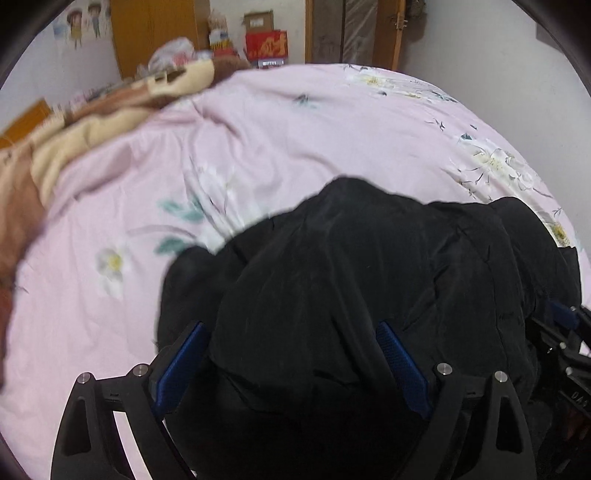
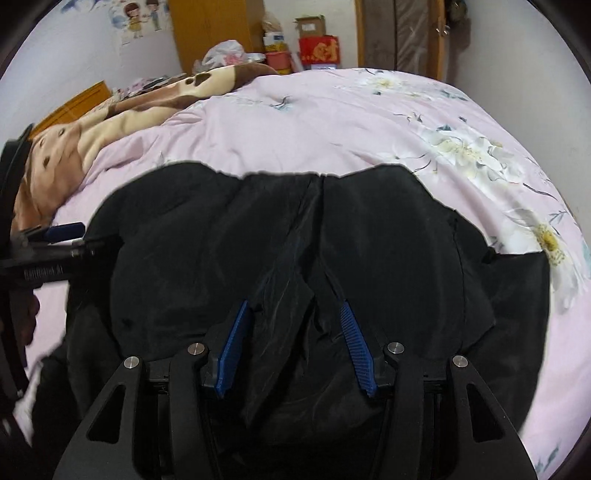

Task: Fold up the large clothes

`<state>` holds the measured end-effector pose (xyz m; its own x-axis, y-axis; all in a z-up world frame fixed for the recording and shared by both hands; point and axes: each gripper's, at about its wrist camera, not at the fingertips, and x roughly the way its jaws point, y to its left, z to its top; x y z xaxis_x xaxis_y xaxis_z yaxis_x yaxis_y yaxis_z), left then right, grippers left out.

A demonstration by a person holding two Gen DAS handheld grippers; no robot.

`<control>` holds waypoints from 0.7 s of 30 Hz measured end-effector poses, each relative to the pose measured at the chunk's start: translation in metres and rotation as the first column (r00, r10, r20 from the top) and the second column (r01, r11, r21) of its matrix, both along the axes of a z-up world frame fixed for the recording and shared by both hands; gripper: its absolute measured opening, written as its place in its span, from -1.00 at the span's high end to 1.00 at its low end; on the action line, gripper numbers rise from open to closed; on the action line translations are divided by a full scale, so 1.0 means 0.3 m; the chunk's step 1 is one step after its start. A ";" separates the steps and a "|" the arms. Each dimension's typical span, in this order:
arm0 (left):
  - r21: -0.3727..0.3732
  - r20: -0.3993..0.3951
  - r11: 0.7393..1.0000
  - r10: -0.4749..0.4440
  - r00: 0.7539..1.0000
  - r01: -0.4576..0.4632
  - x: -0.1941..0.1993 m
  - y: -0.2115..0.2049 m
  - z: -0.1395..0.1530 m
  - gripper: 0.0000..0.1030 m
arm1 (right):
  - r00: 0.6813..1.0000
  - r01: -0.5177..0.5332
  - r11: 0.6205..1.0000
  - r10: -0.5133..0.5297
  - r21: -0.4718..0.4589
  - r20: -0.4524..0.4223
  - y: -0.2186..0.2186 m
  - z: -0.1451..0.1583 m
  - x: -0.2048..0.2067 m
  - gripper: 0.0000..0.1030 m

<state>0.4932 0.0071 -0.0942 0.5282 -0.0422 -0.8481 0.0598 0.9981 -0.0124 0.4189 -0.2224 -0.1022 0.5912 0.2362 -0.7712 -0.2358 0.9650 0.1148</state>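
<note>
A large black padded jacket (image 1: 369,266) lies bunched on the pink flowered bedspread (image 1: 258,122); it also fills the middle of the right wrist view (image 2: 295,236). My left gripper (image 1: 291,328) is open wide, its blue pads on either side of a thick fold of the jacket. My right gripper (image 2: 295,306) is open, with a fold of black cloth between its blue pads. The right gripper shows at the right edge of the left wrist view (image 1: 565,332), and the left gripper at the left edge of the right wrist view (image 2: 55,240).
A brown and cream blanket (image 2: 110,118) lies heaped at the bed's far left. Behind the bed are a wooden cabinet (image 2: 218,33), red boxes (image 2: 319,50), bags and a door (image 2: 399,33). The wall has cartoon stickers (image 2: 136,18).
</note>
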 end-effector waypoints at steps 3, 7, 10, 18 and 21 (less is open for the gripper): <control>0.011 -0.004 1.000 -0.012 1.000 0.012 0.002 0.000 -0.033 -0.82 | 1.000 0.002 1.000 -0.001 -0.006 0.007 0.002 -0.027 -0.010 -0.01; 0.012 0.000 1.000 -0.013 1.000 0.013 0.009 0.002 -0.067 -0.85 | 1.000 0.003 0.998 -0.001 -0.070 0.017 0.039 -0.051 0.000 -0.02; 0.018 -0.004 1.000 -0.008 1.000 0.008 0.009 0.005 -0.083 -0.86 | 1.000 0.008 0.995 -0.005 -0.103 0.025 0.057 -0.064 -0.003 -0.03; -0.056 0.059 0.998 -0.008 0.998 0.011 -0.105 0.044 0.058 -0.83 | 0.992 -0.029 0.999 0.027 0.018 0.123 0.059 0.125 -0.117 -0.03; -0.076 0.049 0.996 -0.039 0.998 0.043 -0.152 0.033 0.054 -0.83 | 0.987 -0.116 0.991 0.107 0.062 0.123 0.107 0.138 -0.166 -0.03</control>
<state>0.4476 0.0169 -0.0778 0.5641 -0.1289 -0.8156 0.1031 0.9910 -0.0853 0.3691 -0.1904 -0.0607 0.6446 0.3554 -0.6768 -0.3574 0.9228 0.1442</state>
